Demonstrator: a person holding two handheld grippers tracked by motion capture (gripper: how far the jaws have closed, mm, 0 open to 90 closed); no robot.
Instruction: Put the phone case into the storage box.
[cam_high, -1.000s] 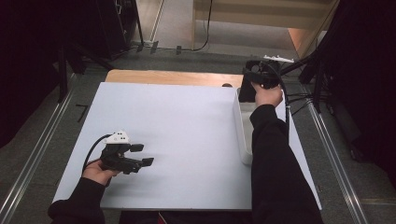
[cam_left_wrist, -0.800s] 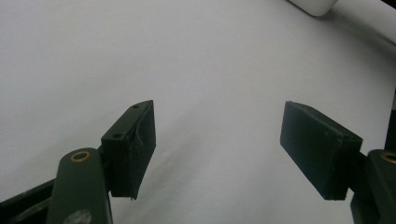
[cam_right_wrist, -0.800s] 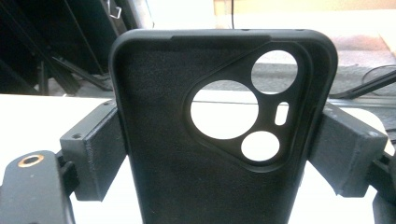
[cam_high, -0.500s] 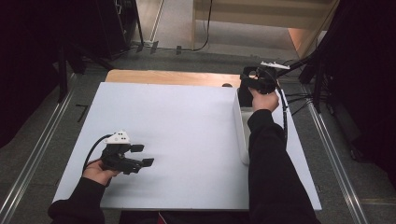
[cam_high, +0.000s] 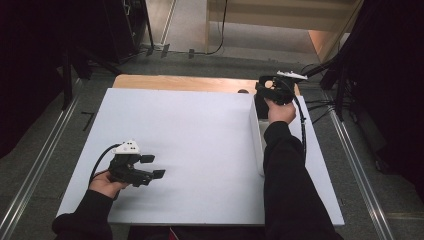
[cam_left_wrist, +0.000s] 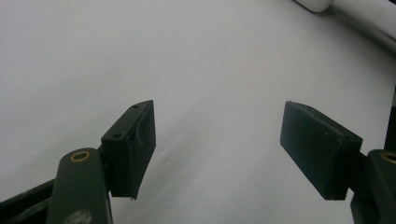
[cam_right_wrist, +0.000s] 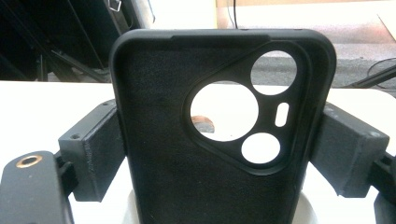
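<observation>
black phone case (cam_right_wrist: 219, 140), black tongs (cam_high: 150, 166), white table top (cam_high: 200, 135), white tray (cam_high: 257, 135), grey floor (cam_high: 50, 150)

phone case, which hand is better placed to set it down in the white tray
Right. The right gripper already clamps the black phone case by its sides, upright above the white tray. The left gripper sits open and empty on the table's near left side.

No text, label, brand, number or sign can be read anywhere.

High view overhead, facing forward-down; gripper views close — left over white table (cam_left_wrist: 196, 60), shared with high (cam_high: 200, 130).
</observation>
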